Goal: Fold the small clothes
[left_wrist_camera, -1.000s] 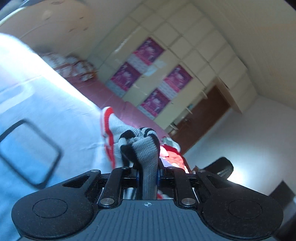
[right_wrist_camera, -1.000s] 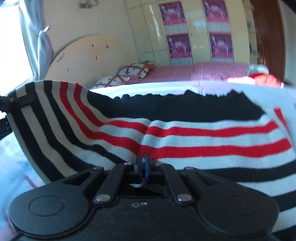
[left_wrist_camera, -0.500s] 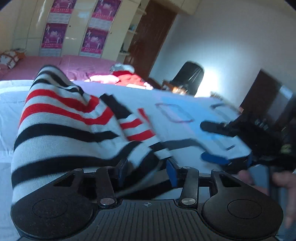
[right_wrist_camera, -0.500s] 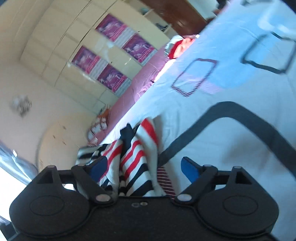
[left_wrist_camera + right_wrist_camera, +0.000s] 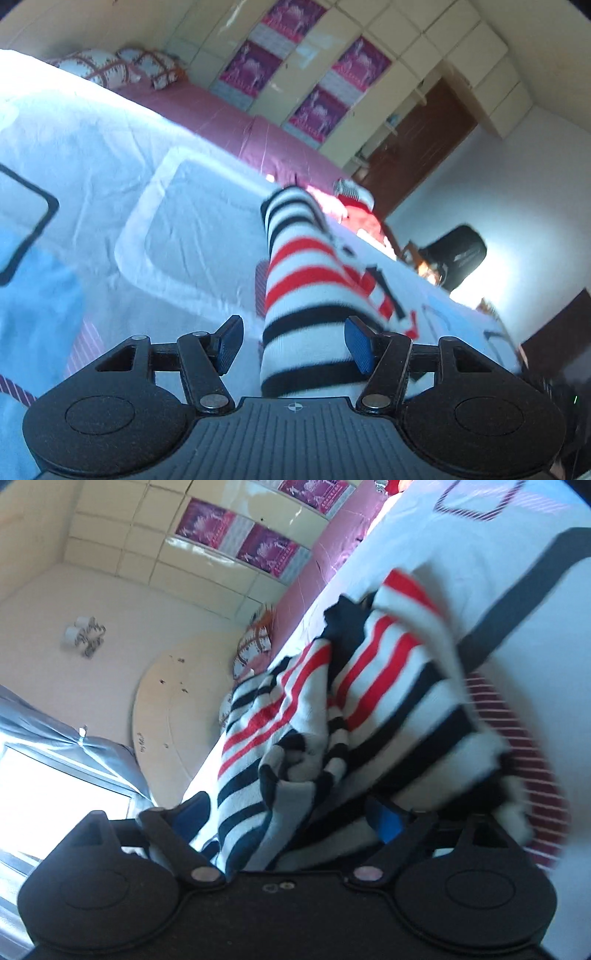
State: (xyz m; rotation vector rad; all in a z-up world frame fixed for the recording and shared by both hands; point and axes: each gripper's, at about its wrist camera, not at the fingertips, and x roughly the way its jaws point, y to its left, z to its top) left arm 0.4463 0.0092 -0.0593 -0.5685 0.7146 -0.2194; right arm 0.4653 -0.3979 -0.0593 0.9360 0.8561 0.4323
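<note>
A: How is the left gripper (image 5: 293, 347) sitting?

B: It points low along the bed, rolled so the room leans in its view. Its blue-padded fingers (image 5: 360, 349) are spread wide, and the striped knit sweater (image 5: 306, 295) runs up between them, with a clear gap on the left side. Nothing is pinched.

A: And the right gripper (image 5: 291, 819)?

B: Rolled much further, so the bed rises along the right of its frame. Its fingers (image 5: 386, 821) are also parted. The sweater (image 5: 332, 716) fills the space between them, bunched and folded over itself, though I see no squeeze on the cloth. It is released.

A: Where does the sweater lie?

B: On the pale blue bedsheet (image 5: 177, 221), the one with dark outlined rectangles. From the left view it reads as a rolled, narrow bundle of white, red and black bands stretching away from the camera. From the right view it is a rumpled heap, its black collar area at the far end.

A: Anything behind it?

B: A pink mattress (image 5: 236, 114) beyond the sheet, patterned pillows (image 5: 122, 68), and a cream wardrobe (image 5: 332, 62) with magenta posters. A red garment (image 5: 364, 218) lies past the sweater.
</note>
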